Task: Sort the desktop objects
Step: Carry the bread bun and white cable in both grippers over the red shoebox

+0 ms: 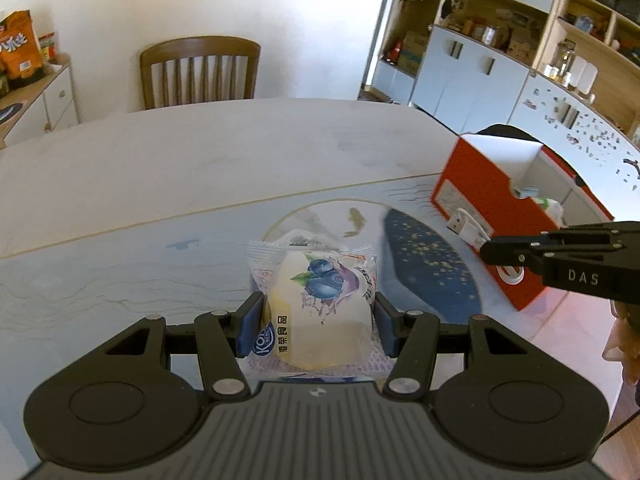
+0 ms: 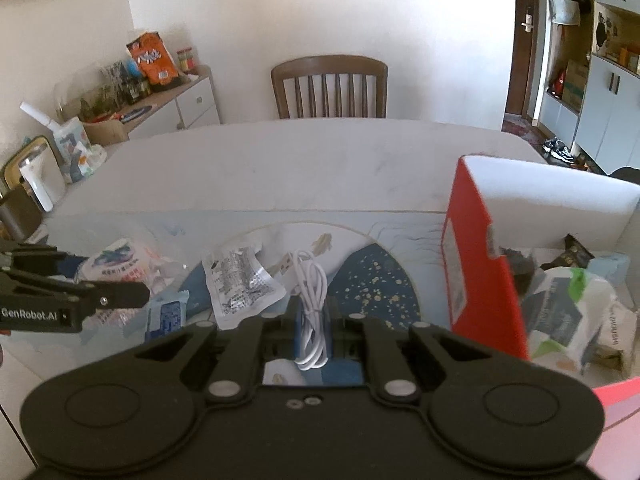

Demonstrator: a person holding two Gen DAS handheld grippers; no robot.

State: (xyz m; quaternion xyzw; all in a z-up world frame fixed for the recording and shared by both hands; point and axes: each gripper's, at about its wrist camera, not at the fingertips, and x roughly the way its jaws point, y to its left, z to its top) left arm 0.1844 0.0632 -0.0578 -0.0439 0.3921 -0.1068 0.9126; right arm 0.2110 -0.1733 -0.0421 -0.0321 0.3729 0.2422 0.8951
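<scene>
Left wrist: the left gripper [image 1: 316, 320] clamps a pastry [image 1: 320, 312] above the mat [image 1: 120, 264]; the carry step looks in hand. Next, probably across to the red box [image 1: 480, 216], past the right gripper [image 1: 490, 250].

Right wrist: the right gripper [image 2: 314, 320] pinches a cable [image 2: 310, 292]. The box [image 2: 480, 256] is already crowded; a packet [image 2: 240, 280] lies on the mat.

The left gripper [image 1: 316, 320] is matte black with blue pads, silver pivot screws, round side housings and a ribbed top.
</scene>
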